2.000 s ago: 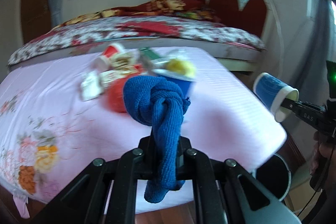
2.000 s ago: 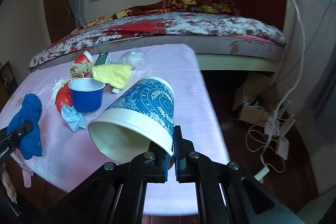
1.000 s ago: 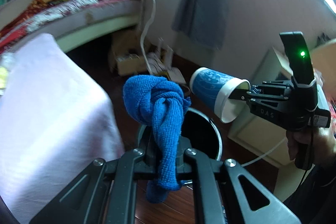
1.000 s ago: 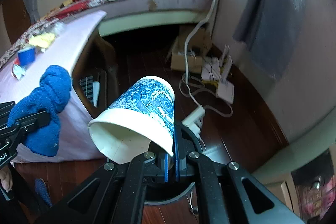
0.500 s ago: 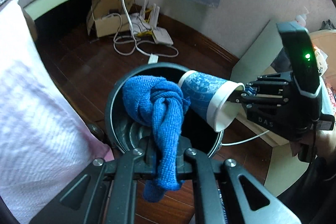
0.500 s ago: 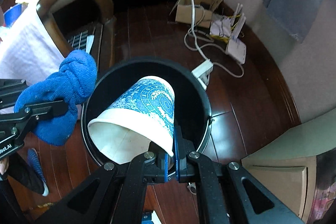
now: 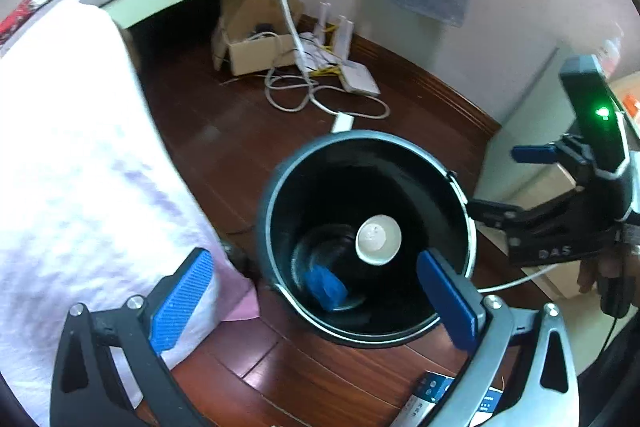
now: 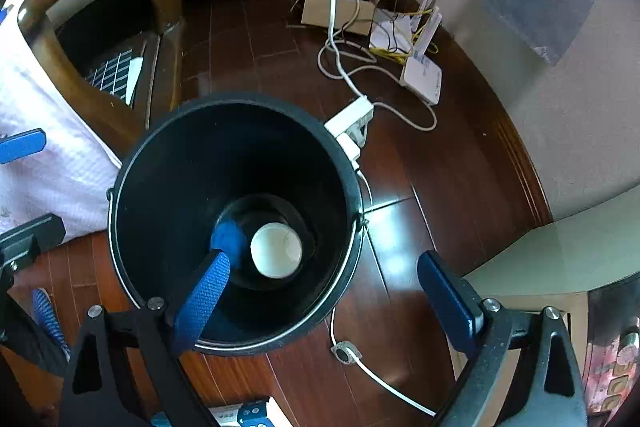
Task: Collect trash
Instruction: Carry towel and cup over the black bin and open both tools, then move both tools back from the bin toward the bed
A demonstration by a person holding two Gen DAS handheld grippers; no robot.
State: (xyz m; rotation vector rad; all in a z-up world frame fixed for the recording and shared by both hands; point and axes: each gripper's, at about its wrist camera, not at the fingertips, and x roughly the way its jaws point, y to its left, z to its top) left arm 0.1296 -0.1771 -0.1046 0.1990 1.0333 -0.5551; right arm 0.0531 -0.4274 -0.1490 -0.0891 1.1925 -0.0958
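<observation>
Black bin, blue cloth, white cup mouth — colours under my two grippers.

Below my left gripper (image 7: pixel 316 291), with its bright blue ribbed pads (image 7: pixel 182 301) on black arms, I see the bin (image 7: pixel 360 147) black inside and out with a thin silvery rim; in its bottom lie a blue cloth (image 7: pixel 324 283) and a paper cup (image 7: pixel 378 239) showing a white inside. To the left of that gripper hangs a pale pink-white tablecloth (image 7: pixel 80 167) in a fine waffle weave. The floor (image 8: pixel 440 167) under my right gripper (image 8: pixel 328 299) is dark red-brown wood — white cables (image 8: pixel 352 67) and a white router (image 8: pixel 422 79) lie ahead on it.
</observation>
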